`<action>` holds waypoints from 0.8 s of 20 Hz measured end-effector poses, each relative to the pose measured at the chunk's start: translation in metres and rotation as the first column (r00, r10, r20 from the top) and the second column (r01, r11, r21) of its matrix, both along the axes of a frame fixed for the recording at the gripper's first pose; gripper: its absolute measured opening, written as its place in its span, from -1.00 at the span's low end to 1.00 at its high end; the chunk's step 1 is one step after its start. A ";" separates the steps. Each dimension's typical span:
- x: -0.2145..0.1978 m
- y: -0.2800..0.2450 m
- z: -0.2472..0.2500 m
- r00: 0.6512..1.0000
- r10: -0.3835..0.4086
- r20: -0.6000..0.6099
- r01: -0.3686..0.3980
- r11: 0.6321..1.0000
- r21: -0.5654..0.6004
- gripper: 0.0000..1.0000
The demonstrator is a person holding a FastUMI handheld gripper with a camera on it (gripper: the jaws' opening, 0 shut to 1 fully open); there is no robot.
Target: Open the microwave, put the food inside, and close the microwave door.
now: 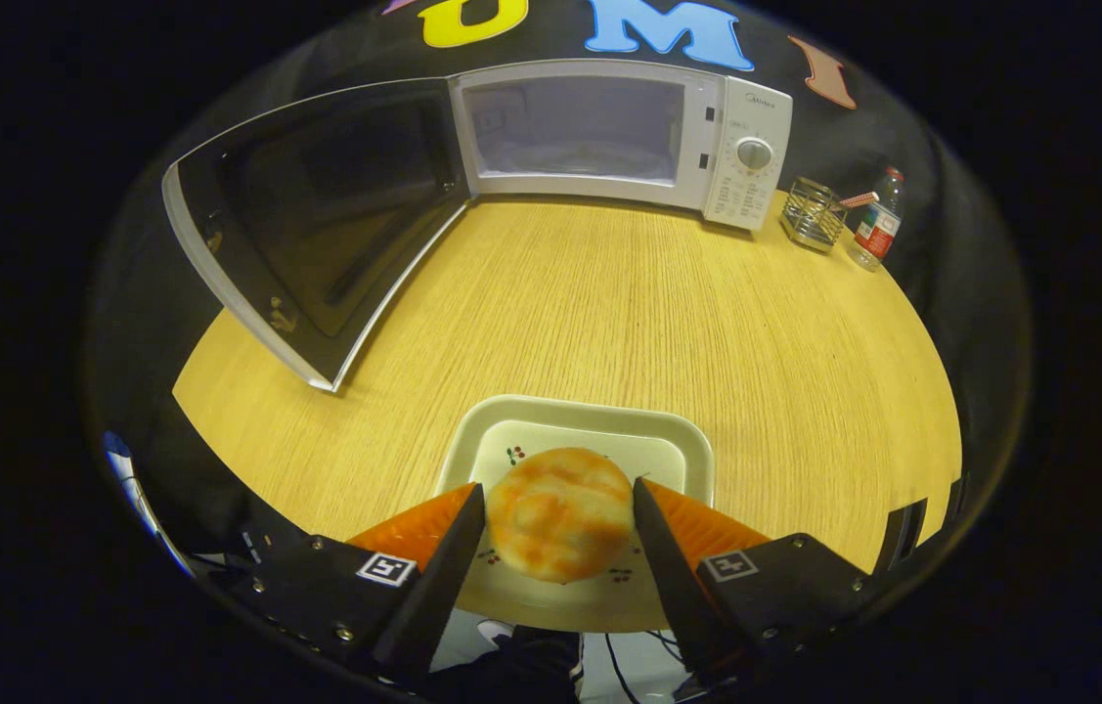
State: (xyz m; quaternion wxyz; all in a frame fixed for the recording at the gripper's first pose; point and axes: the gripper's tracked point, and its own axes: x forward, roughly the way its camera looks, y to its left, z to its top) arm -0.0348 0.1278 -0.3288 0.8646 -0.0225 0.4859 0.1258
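The microwave (624, 132) is white-cased with a pale grey cavity, its open door (316, 220) dark-glazed inside a white frame, and it stands on a bench (658, 303) of light yellow wood grain. At 6 o'clock, a cream plate (580, 420) printed with small red cherry sprigs carries a round flatbread (560, 513), golden with orange-brown mottling. At 2 o'clock stand a silver wire basket (815, 212) and a clear bottle (878, 220) with a red-and-white label and red cap.
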 end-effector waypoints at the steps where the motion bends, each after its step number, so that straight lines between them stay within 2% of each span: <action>1: 0.001 -0.001 0.000 1.000 0.000 -0.001 0.000 1.000 0.006 0.73; 3: 0.000 -0.002 0.001 1.000 -0.005 -0.007 0.005 1.000 0.030 0.50; 8: 0.017 0.005 0.027 0.999 -0.033 0.033 0.029 0.992 0.127 0.48; 16: 0.087 0.029 0.097 0.973 -0.113 0.202 0.040 0.943 0.332 0.48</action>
